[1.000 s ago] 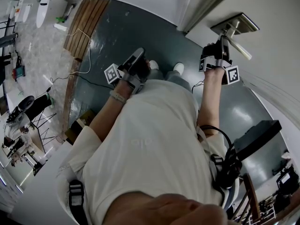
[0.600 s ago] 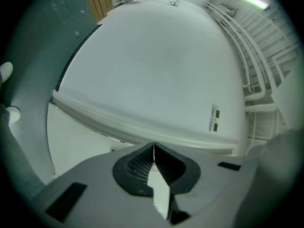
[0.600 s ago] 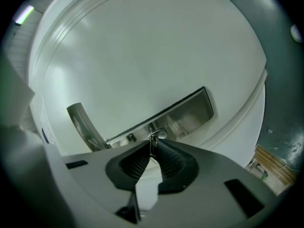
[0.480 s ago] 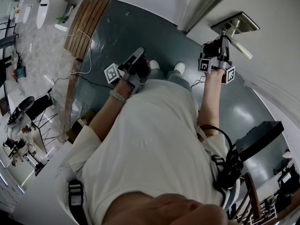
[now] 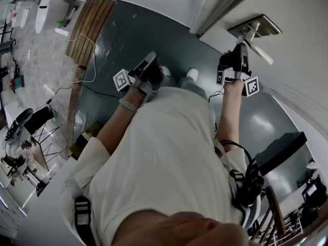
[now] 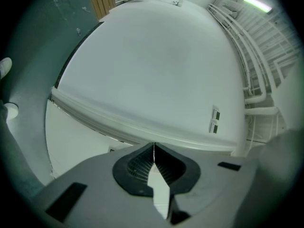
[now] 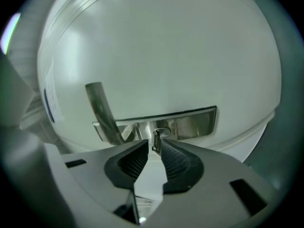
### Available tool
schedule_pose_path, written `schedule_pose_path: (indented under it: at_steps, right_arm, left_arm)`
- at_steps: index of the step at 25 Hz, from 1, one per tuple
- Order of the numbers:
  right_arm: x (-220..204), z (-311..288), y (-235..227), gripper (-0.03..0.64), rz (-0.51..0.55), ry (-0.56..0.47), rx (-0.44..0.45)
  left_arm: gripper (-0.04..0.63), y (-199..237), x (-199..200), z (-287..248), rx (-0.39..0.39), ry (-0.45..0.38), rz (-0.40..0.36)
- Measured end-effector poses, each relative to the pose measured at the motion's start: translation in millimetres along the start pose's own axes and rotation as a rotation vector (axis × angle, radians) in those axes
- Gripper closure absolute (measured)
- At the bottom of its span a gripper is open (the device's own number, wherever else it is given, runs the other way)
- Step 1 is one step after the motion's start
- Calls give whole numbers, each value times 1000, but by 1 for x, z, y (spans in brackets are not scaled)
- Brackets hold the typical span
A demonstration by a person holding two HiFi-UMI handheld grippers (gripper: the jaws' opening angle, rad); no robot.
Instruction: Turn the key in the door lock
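Head view: the right gripper [image 5: 237, 53] is up at the lock plate [image 5: 254, 27] beside the handle [image 5: 262, 53]; the left gripper [image 5: 149, 64] hangs well apart from the door [image 5: 300, 14]. Left gripper view: its jaws are closed together, empty. Right gripper view: the jaws have just been opening and stand slightly apart, and the key [image 7: 156, 140], seated in the plate dead ahead, lies between their tips with neither pad clearly pressing it; to turn cleanly, close squarely on its flat and roll about its axis without side pull.
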State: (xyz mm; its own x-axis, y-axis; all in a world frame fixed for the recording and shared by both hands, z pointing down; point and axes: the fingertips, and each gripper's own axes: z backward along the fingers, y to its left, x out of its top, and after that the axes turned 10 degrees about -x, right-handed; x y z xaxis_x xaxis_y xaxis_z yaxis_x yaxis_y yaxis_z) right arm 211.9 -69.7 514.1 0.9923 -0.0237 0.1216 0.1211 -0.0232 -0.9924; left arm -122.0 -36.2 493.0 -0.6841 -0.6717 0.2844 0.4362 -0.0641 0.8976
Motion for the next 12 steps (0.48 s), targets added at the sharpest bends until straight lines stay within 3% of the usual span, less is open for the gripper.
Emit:
schedule_pose_path:
  at_steps: [2, 3, 4, 6, 8, 10, 12]
  right_arm:
    - [-21, 13, 5, 549, 285, 42, -79]
    - [-32, 19, 7, 549, 489, 65, -132]
    - [-45, 22, 9, 549, 742, 91, -184]
    - [-72, 21, 11, 549, 1346, 143, -280]
    - [-77, 20, 14, 549, 1893, 152, -368]
    - [-68, 18, 20, 549, 2287, 143, -417]
    - [-67, 12, 20, 549, 2561, 155, -437]
  left_arm:
    - [586, -7, 8, 8, -8, 0, 10]
    - [586, -11, 13, 12, -12, 0, 16]
    - [586, -15, 19, 16, -16, -2, 21]
    - [586, -20, 33, 23, -20, -3, 32]
    - [586, -18, 32, 23, -22, -3, 40]
    - [586, -12, 21, 16, -24, -3, 45]
    - [586, -10, 19, 14, -25, -4, 49]
